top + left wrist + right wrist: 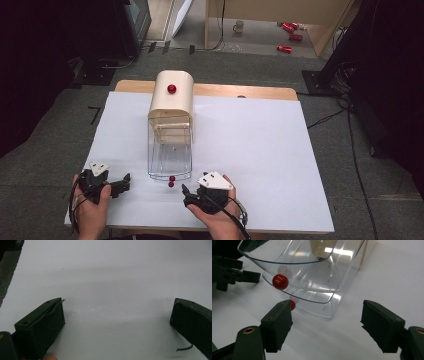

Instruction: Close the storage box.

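Note:
A cream box point(172, 100) with a rounded top and a red knob point(171, 89) stands at the table's middle back. A clear plastic container point(170, 150) reaches out from it toward me, with two small red knobs point(171, 181) at its near end. In the right gripper view one red knob point(280, 281) sits on the clear front wall point(312, 293) and a second red knob point(292, 305) peeks out beside the left jaw. My right gripper point(187, 192) point(327, 315) is open just short of that front, nothing between its pads. My left gripper point(125, 181) point(117, 312) rests open over bare paper.
White paper point(260, 150) covers the wooden table point(250, 92). In the right gripper view the left gripper point(229, 271) lies to the left of the clear container. On the floor beyond the table are a mug point(239, 26) and several red cans point(289, 30).

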The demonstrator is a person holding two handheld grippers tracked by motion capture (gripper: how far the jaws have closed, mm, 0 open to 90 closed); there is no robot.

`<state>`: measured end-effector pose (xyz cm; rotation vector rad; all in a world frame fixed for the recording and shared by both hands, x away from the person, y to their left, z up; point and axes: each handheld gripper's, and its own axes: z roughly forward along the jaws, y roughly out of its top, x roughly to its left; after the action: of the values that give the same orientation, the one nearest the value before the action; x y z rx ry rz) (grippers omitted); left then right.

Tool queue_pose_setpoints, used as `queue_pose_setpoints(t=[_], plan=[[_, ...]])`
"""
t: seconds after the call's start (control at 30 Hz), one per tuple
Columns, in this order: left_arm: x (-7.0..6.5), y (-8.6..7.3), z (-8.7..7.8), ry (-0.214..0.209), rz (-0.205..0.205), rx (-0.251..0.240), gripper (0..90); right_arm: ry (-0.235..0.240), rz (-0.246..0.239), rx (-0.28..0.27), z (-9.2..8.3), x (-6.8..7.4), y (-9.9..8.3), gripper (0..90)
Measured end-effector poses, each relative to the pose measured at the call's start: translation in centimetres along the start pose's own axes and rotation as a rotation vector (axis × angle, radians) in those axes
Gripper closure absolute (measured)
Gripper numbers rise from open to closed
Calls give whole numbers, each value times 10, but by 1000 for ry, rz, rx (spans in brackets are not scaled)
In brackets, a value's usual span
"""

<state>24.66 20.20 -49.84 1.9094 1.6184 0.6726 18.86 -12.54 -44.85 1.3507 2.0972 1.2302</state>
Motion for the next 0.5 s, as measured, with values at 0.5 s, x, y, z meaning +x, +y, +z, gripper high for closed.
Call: queue_pose_setpoints(t=[0.5], plan=[[0, 0, 0, 0, -1, 1, 0, 57, -33, -22, 7, 24, 6, 465]])
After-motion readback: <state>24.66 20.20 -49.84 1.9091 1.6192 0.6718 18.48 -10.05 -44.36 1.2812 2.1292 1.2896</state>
